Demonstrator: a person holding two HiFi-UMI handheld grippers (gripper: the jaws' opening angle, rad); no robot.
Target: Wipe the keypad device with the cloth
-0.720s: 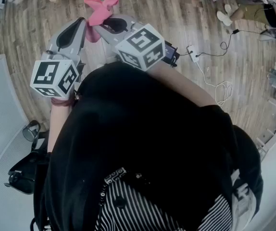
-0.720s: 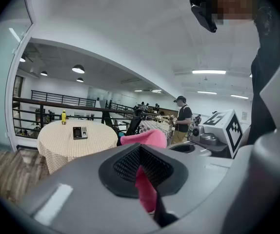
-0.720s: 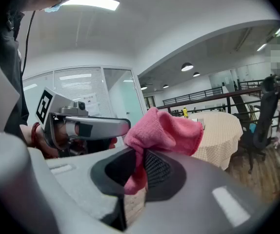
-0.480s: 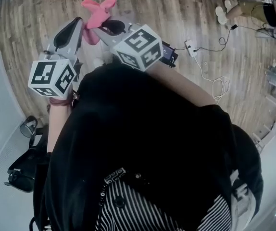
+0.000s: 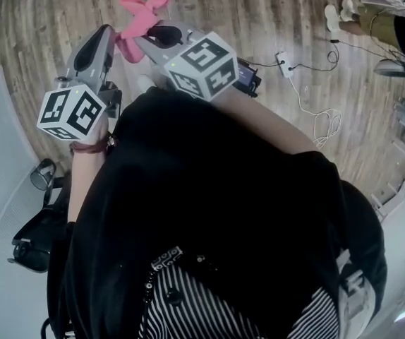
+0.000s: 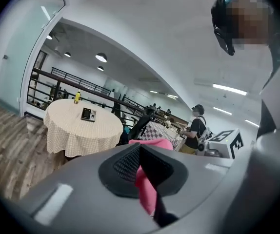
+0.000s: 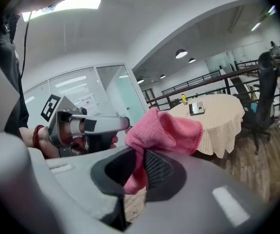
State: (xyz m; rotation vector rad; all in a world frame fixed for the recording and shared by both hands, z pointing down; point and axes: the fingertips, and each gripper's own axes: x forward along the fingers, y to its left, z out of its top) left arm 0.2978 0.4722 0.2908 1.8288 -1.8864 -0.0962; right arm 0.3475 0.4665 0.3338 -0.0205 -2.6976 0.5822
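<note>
The left claw [image 6: 142, 174] is clenched on the pink cloth [image 6: 149, 191]. In the left gripper view a fold of the cloth runs down between the claw's two dark pads, and more of it bulges just above the tip. The right claw [image 7: 139, 172] is clenched on the same cloth, pinching it between its meshed pads. From there the cloth spreads out in a bunch above and to the right of that claw.

In the head view both claws are raised in front of the person's chest, close together with their tips angled toward each other. The cloth sticks up between them, over a wooden floor [image 5: 273, 13]. In the right gripper view the left claw's grey body sits just to the left of the right claw, held by a hand [image 7: 79, 143].

The keypad device [image 6: 88, 114] is well apart from both claws and neither touches it. It lies flat on a round desk [image 6: 81, 135] with a checked cover, up and to the left of the left claw in that claw's own view. In the right gripper view it lies up and to the right of the right claw. A small yellow bottle [image 6: 76, 98] stands on the desk near the device, on its far side from the claws. An office chair [image 7: 263, 96] stands to the right of the desk in the right gripper view. Beyond the left claw, to its right, a person in a cap [image 6: 197, 128] stands by another desk.
</note>
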